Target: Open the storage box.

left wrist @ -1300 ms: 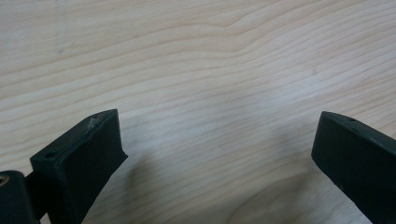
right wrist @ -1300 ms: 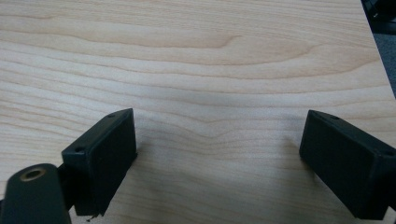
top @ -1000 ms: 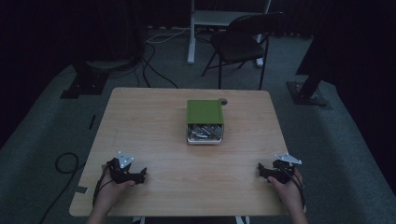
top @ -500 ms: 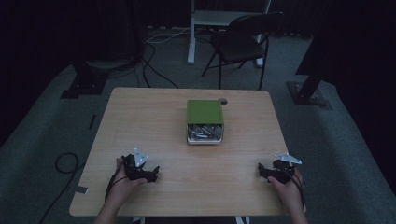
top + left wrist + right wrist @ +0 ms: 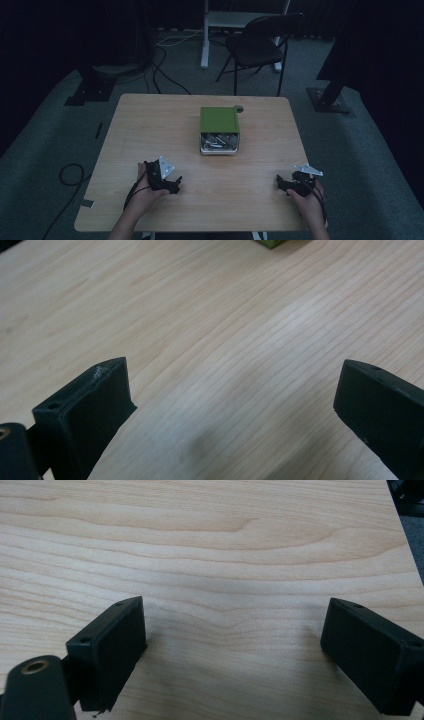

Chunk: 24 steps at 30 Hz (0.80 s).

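Note:
A green box [image 5: 219, 120] with an open metal drawer [image 5: 219, 143] holding several metal parts sits at the middle of the wooden table [image 5: 150, 125]. My left gripper [image 5: 175, 184] is held low over the table's front left, open, with only bare wood between its jaws in the left gripper view [image 5: 232, 405]. A corner of the green box [image 5: 272, 243] shows at the top of that view. My right gripper [image 5: 280, 183] rests near the front right edge, open and empty [image 5: 235, 640].
A black folding chair [image 5: 255, 45] and a white stand [image 5: 210, 20] are behind the table. Cables [image 5: 70, 175] lie on the floor at the left. Dark stand bases [image 5: 327, 100] flank the table.
My left gripper has moved right and slightly forward along the table's front, toward the middle. The right gripper has stayed where it was.

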Tool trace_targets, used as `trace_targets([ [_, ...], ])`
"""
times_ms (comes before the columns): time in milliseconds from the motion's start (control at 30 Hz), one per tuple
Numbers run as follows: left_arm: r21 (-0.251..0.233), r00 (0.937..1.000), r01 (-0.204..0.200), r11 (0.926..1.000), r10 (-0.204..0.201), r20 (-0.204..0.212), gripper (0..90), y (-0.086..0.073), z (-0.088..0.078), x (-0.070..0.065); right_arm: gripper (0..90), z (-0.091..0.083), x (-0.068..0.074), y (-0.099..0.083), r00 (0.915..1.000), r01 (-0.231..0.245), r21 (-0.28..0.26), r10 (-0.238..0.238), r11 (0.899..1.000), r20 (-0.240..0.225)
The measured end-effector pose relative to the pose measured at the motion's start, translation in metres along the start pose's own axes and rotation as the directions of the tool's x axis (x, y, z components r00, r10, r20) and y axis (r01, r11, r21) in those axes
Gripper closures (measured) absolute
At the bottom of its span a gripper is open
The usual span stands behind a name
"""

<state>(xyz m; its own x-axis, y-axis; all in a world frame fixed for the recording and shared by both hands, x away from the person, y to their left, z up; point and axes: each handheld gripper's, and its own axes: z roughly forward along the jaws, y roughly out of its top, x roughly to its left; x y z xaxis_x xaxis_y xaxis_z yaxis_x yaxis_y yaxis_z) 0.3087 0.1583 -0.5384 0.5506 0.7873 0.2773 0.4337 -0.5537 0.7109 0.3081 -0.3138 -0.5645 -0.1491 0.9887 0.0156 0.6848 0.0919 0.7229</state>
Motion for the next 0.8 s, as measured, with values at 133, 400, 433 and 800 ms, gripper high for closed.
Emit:
trace_targets([
  [133, -0.007, 0.9990, -0.046, 0.9989, 0.046, 0.004, 2.6, 0.008, 0.002, -0.008, 10.5, 0.000, 0.000, 0.000, 1.0000, 0.000, 0.000, 0.000, 1.000, 0.000],
  [400, -0.026, 0.9899, -0.141, 0.9896, 0.141, -0.015, 2.6, 0.021, 0.007, -0.022, 10.5, 0.000, 0.000, 0.000, 1.0000, 0.000, 0.000, 0.000, 1.000, 0.000],
  [433, -0.024, 0.9874, -0.158, 0.9872, 0.158, -0.015, 2.6, 0.023, 0.008, -0.024, 10.5, 0.000, 0.000, 0.000, 1.0000, 0.000, 0.000, 0.000, 1.000, 0.000],
  [800, -0.060, 0.9618, -0.274, 0.9600, 0.272, -0.029, 2.6, 0.037, 0.013, -0.044, 10.5, 0.000, 0.000, 0.000, 1.0000, -0.001, 0.000, 0.001, 1.000, 0.001],
])
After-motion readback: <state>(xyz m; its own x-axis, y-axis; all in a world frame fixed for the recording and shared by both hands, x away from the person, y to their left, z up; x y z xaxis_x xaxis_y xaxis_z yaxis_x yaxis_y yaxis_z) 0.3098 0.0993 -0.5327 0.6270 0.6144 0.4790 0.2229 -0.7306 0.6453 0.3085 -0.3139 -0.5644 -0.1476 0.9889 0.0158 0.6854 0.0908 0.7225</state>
